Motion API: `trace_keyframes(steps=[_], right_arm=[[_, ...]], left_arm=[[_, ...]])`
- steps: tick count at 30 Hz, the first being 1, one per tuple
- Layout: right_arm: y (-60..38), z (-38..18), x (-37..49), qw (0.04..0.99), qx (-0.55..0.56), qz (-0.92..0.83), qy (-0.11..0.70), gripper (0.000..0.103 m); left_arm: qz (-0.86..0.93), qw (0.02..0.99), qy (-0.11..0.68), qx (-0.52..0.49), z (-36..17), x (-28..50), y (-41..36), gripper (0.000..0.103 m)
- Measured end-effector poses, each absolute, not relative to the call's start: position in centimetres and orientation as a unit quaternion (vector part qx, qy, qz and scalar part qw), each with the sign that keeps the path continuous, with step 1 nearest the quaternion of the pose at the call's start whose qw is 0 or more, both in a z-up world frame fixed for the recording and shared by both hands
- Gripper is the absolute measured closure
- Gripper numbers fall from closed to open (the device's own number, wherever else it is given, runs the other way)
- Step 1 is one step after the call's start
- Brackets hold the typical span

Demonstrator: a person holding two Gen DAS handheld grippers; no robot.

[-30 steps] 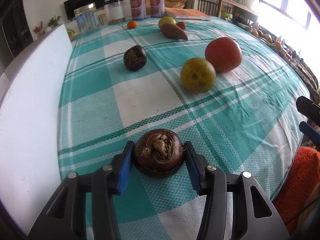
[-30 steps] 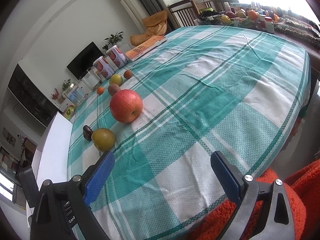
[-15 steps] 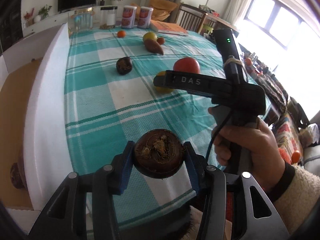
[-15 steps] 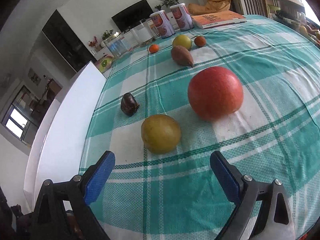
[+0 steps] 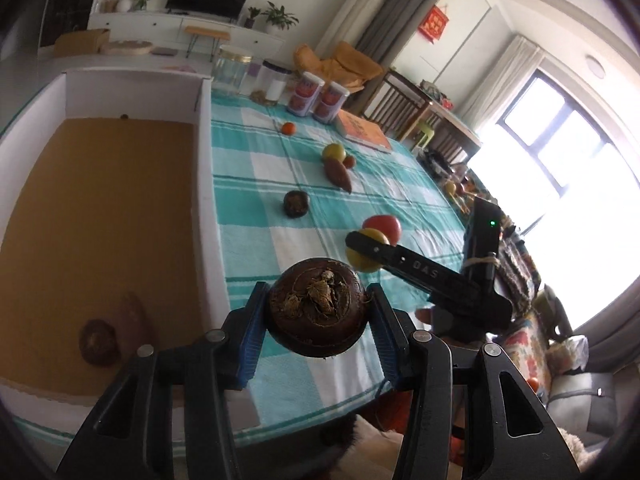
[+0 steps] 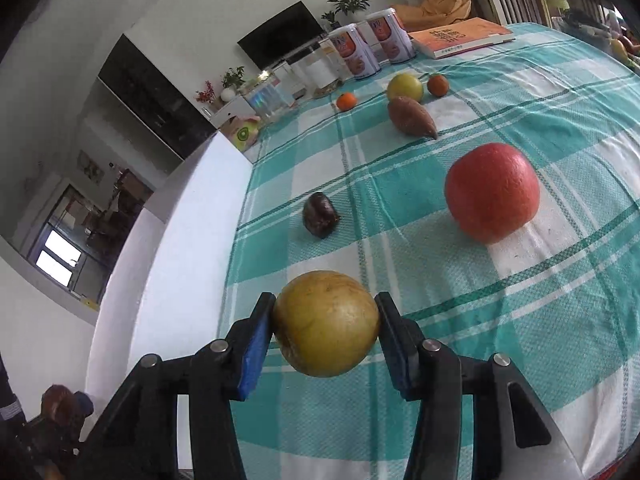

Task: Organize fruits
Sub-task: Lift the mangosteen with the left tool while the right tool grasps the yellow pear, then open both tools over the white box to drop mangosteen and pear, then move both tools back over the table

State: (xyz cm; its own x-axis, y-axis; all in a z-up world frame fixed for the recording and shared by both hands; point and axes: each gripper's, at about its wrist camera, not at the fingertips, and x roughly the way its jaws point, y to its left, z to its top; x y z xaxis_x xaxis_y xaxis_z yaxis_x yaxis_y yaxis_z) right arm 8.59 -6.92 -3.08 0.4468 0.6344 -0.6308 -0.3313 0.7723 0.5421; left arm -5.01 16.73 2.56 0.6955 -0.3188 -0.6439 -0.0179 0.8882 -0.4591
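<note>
Fruits | left gripper [image 5: 318, 322] clamping firm dark mangosteen [image 5: 318, 312] across its middle | right gripper [image 6: 325, 342] squeezing smooth, slippery-looking yellow-green pear [image 6: 326, 323] at its widest girth, likely bruisable

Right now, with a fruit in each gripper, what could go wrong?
1. The left hand-held gripper pinches the round dark brown fruit only at its sides, above the table edge beside the white box; it might slip and drop.
2. The right hand-held gripper clamps the smooth yellow fruit; if it slips, it may roll toward the red apple.
</note>
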Motion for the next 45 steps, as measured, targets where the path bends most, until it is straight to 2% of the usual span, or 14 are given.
trace_keyframes(steps=[3, 6, 10, 15, 17, 18, 19, 21, 24, 30, 34, 40, 45], right_arm=[[-1.5, 0.8, 5.6, 0.811, 0.159, 0.375, 0.420, 0.053], [4.6, 2.4, 2.6, 0.788, 0.105, 0.440, 0.417, 0.053], [11.4, 1.3, -0.8, 0.778, -0.004, 0.473, 0.415, 0.053], [15.5, -0.9, -2.3, 0.767, -0.069, 0.476, 0.424, 0.052], [15.9, -1.2, -2.2, 0.771, -0.075, 0.470, 0.424, 0.051], [15.7, -1.2, -2.0, 0.774, -0.069, 0.466, 0.423, 0.045], [15.3, -1.1, -1.9, 0.778, -0.062, 0.462, 0.421, 0.031], [13.5, -0.5, -1.6, 0.794, -0.042, 0.450, 0.406, 0.017], [10.1, 0.4, -1.1, 0.822, -0.023, 0.426, 0.378, 0.016], [0.0, 0.3, -0.5, 0.904, -0.025, 0.301, 0.302, 0.006], [-7.3, -1.5, 1.2, 0.934, -0.018, 0.179, 0.310, 0.005], [-17.6, -3.8, 3.3, 0.939, 0.101, 0.060, 0.324, 0.005], [-21.4, -5.0, 3.5, 0.916, 0.204, 0.048, 0.341, 0.005]], left_arm=[[-0.003, 0.904, 0.363, -0.227, 3.2, -5.2, 21.7, 0.053], [0.084, 0.899, 0.363, -0.232, 2.0, -5.6, 26.6, 0.053], [0.182, 0.877, 0.389, -0.216, -1.2, -6.4, 30.9, 0.053], [0.220, 0.856, 0.419, -0.208, -4.2, -6.9, 32.1, 0.051], [0.224, 0.851, 0.427, -0.209, -4.6, -6.6, 31.9, 0.042], [0.224, 0.851, 0.426, -0.208, -4.6, -6.5, 31.7, 0.031], [0.226, 0.854, 0.421, -0.207, -4.4, -6.5, 31.5, 0.023], [0.233, 0.860, 0.407, -0.202, -3.8, -6.3, 30.9, 0.022], [0.227, 0.870, 0.391, -0.198, -3.0, -5.8, 29.8, 0.022], [0.153, 0.902, 0.364, -0.176, -0.9, -4.1, 24.2, 0.022], [0.066, 0.919, 0.361, -0.144, 0.2, -2.2, 17.7, 0.022], [-0.066, 0.915, 0.382, -0.114, 0.1, 0.8, 7.6, 0.022], [-0.104, 0.906, 0.401, -0.085, -2.7, 2.6, 1.8, 0.021]])
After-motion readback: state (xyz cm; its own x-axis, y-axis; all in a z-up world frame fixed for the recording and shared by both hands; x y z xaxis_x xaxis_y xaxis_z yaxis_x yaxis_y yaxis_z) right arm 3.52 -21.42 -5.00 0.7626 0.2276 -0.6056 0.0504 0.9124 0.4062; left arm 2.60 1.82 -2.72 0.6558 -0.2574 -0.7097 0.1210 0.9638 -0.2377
